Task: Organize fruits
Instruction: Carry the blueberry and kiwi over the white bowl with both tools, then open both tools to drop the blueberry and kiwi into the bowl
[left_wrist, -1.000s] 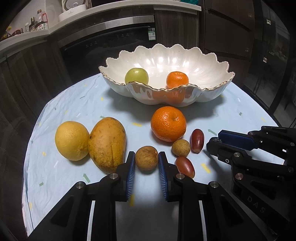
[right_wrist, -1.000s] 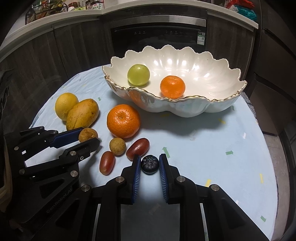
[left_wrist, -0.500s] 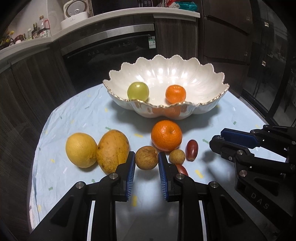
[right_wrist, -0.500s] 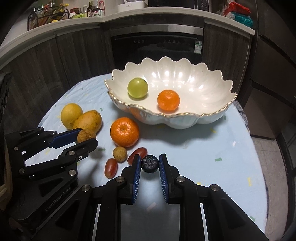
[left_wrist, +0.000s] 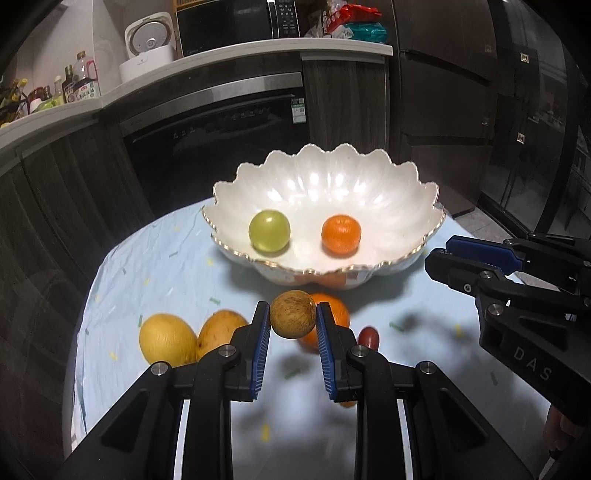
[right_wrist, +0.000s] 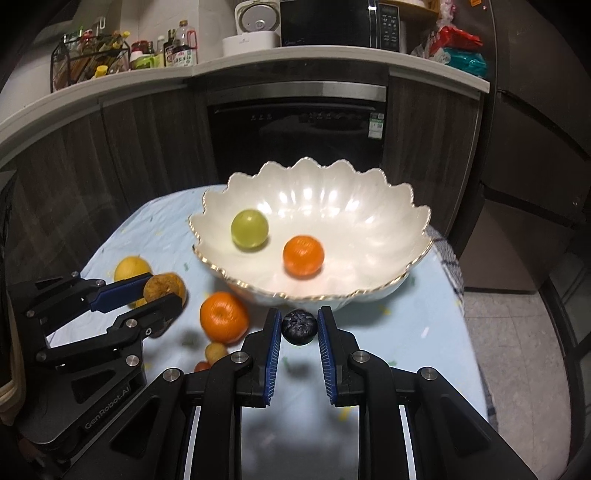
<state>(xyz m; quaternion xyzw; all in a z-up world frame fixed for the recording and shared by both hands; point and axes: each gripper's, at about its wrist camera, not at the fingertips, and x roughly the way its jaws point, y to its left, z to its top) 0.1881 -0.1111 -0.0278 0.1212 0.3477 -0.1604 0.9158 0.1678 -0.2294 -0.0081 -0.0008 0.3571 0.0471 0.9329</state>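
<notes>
My left gripper (left_wrist: 292, 319) is shut on a small brown round fruit (left_wrist: 292, 318) and holds it above the table, short of the white scalloped bowl (left_wrist: 369, 177). My right gripper (right_wrist: 299, 326) is shut on a dark blueberry (right_wrist: 299, 327), raised near the bowl's (right_wrist: 369, 206) front rim. The bowl holds a green grape (left_wrist: 269, 230) and a small mandarin (left_wrist: 340, 233). On the cloth lie a large orange (right_wrist: 223, 316), a yellow lemon (left_wrist: 167, 338), a mango (left_wrist: 218, 330), a red date-like fruit (left_wrist: 368, 336) and a small tan fruit (right_wrist: 216, 350).
The round table has a light blue cloth (left_wrist: 147, 266). Dark cabinets and an oven (left_wrist: 221, 129) stand behind it. A counter with bottles (right_wrist: 110, 51), a rice cooker (left_wrist: 147, 48) and a microwave runs along the back. Tiled floor (right_wrist: 517, 350) lies right of the table.
Both grippers have risen from the table with their fruits and moved toward the bowl. The fruits left on the cloth now sit lower and smaller in both views.
</notes>
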